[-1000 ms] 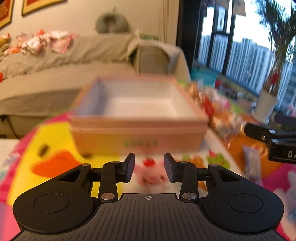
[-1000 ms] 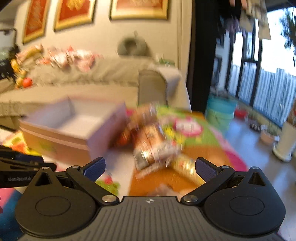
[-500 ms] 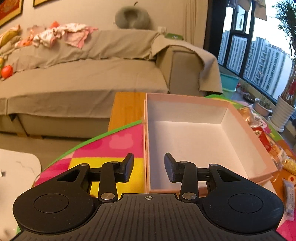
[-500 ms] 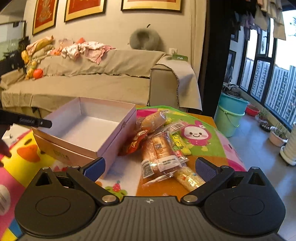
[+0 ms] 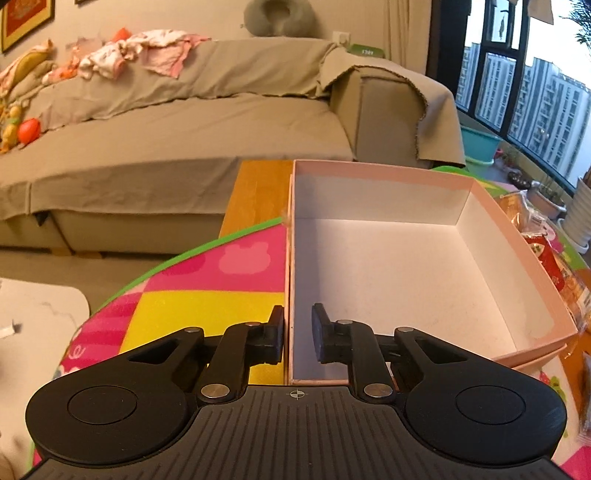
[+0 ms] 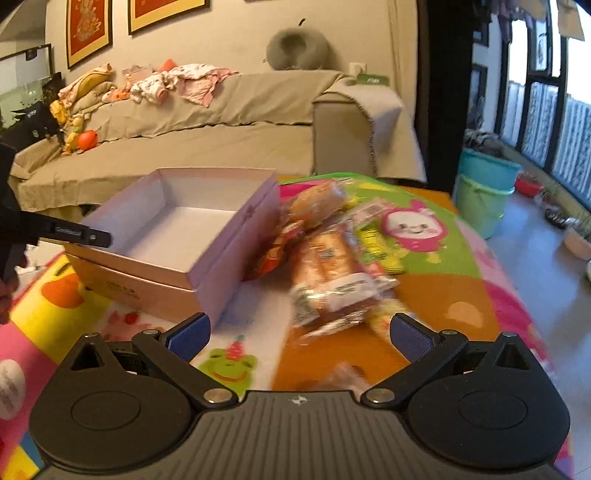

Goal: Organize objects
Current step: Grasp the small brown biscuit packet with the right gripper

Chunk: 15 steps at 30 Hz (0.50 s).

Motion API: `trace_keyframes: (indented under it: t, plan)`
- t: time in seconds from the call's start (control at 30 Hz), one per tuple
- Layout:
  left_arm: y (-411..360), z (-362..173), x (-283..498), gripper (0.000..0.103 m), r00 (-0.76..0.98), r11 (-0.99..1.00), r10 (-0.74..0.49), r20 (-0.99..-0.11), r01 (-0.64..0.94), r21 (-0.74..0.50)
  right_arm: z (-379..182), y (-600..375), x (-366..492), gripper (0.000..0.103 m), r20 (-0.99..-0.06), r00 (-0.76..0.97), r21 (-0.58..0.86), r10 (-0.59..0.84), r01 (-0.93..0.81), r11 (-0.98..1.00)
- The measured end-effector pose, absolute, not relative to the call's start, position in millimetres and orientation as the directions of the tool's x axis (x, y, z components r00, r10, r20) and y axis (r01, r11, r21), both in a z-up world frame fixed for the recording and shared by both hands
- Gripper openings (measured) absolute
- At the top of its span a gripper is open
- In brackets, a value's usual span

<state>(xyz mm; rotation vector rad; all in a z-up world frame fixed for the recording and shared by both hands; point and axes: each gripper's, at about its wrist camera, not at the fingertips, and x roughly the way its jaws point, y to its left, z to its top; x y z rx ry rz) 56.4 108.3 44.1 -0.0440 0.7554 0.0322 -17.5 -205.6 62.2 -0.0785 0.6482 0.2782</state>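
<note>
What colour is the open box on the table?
Pale pink box, white inside; the left wrist view shows it best.

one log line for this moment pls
left gripper: shut on pink box left wall | right gripper: open, empty, above snack packets | box: empty

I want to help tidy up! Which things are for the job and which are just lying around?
For the job: pink box, snack packets.
Just lying about: sofa, clothes heap, grey neck pillow, plastic buckets, framed pictures.
</note>
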Motion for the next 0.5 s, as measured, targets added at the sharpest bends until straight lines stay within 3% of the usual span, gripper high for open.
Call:
trace_keyframes:
  t: [0.1, 0.3, 0.4, 0.5]
  plan:
    - [110, 45, 55, 0.017, 0.724, 0.999, -0.001, -0.689, -0.037, -0.041, 83, -223, -20, 0.103, -0.572, 0.802, -0.037, 0.172, -0.235, 0.971]
    - [113, 44, 55, 0.016, 0.728, 0.997, -0.01, -0.686, -0.041, -0.058, 170, -272, -2, 0.103, -0.483, 0.869, 0.045, 0.107, -0.097, 0.994]
    - [117, 43, 52, 0.016, 0.737, 0.996, -0.026, -0.675, -0.04, -0.082, 160, -278, 2, 0.103, -0.5, 0.861, 0.075, 0.094, -0.064, 0.995]
    - [118, 42, 51, 0.016, 0.745, 0.996, -0.032, -0.667, -0.034, -0.086, 114, -269, -15, 0.103, -0.522, 0.848, 0.08, 0.091, -0.058, 0.995]
